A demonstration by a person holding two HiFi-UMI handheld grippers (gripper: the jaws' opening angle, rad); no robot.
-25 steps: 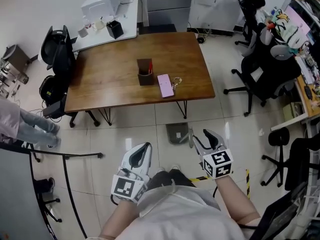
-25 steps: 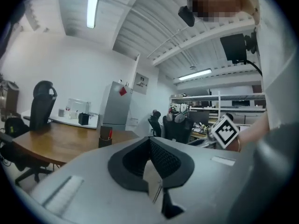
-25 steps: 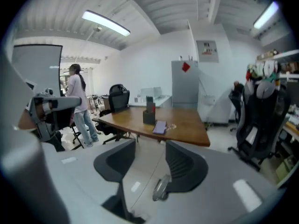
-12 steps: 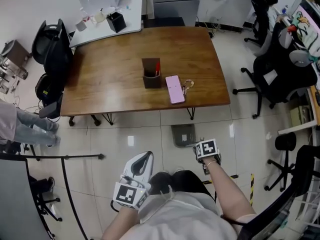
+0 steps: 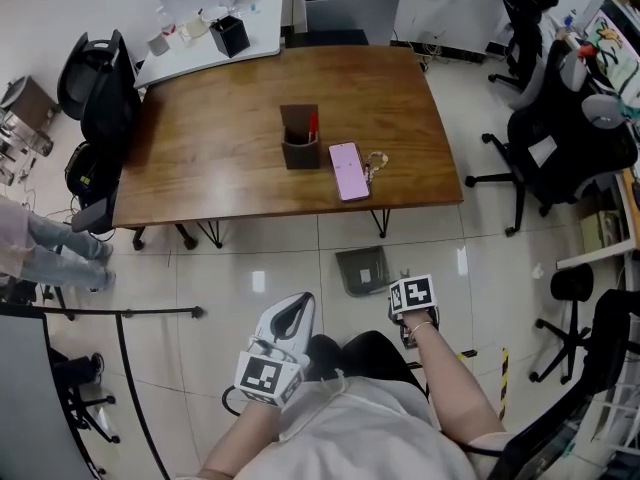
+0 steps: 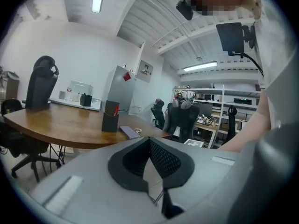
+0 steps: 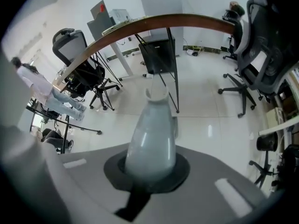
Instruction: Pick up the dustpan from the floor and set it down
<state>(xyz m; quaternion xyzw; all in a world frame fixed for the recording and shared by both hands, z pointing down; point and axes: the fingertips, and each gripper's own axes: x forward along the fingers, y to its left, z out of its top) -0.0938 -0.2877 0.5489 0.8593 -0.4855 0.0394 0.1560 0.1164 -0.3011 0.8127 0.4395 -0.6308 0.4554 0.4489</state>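
The grey dustpan (image 5: 360,268) lies on the tiled floor just in front of the wooden table. Its dark pan (image 7: 159,55) points away from me and its pale tapered handle (image 7: 152,134) runs back between my right jaws. My right gripper (image 5: 401,290) points steeply down over the handle end, its marker cube on top, and is shut on the handle (image 7: 152,167). My left gripper (image 5: 297,305) hangs to the left of the dustpan, well apart from it. It points forward with its jaws together and nothing between them (image 6: 150,144).
The wooden table (image 5: 220,168) carries a brown pen holder (image 5: 299,139), a pink phone (image 5: 347,170) and keys. Office chairs (image 5: 545,148) crowd the right side, black chairs (image 5: 95,78) the left. A person's legs (image 5: 60,243) and a black stand (image 5: 120,313) are at left.
My right gripper, open and pointing forward before, has tipped down over the dustpan handle and closed on it. The left gripper has sunk a little.
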